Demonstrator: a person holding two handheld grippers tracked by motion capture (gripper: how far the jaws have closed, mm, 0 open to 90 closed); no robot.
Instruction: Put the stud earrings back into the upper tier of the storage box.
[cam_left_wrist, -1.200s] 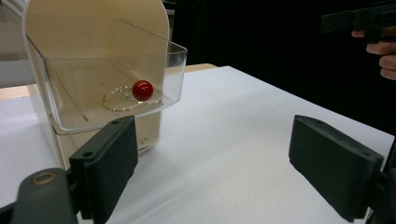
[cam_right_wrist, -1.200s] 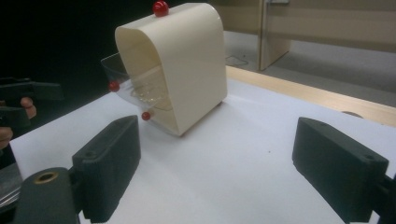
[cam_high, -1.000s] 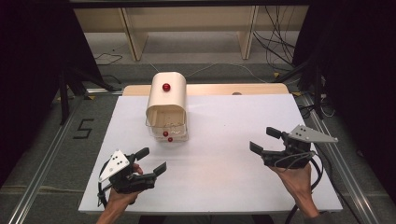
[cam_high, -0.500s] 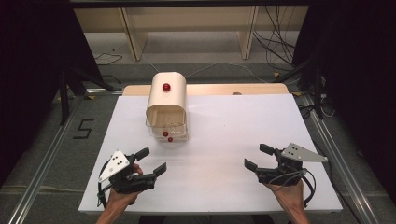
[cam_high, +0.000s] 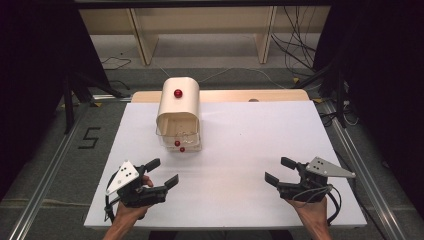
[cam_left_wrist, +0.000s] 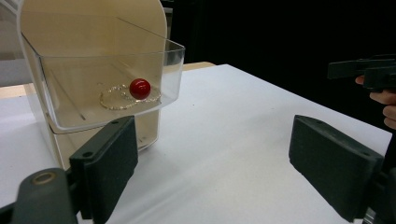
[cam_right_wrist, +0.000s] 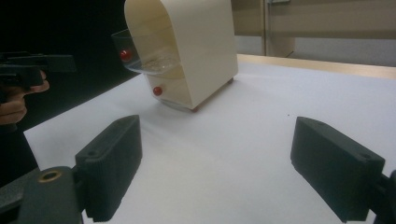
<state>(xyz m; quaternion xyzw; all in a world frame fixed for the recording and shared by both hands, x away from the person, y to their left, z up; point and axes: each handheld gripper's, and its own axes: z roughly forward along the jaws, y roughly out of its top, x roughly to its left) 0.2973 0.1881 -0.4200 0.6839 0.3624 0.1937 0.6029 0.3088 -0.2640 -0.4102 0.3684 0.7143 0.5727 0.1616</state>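
Both tools, left tool (cam_high: 162, 172) and right tool (cam_high: 279, 170), rest open-jawed on the table (cam_high: 240, 150).

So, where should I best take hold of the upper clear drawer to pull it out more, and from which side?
Grip the small red knob on the front wall of the upper clear drawer, coming from the front, the person's side. The drawer already juts out of the cream cabinet, and the knob seems the only narrow part. The open left tool is nearer.
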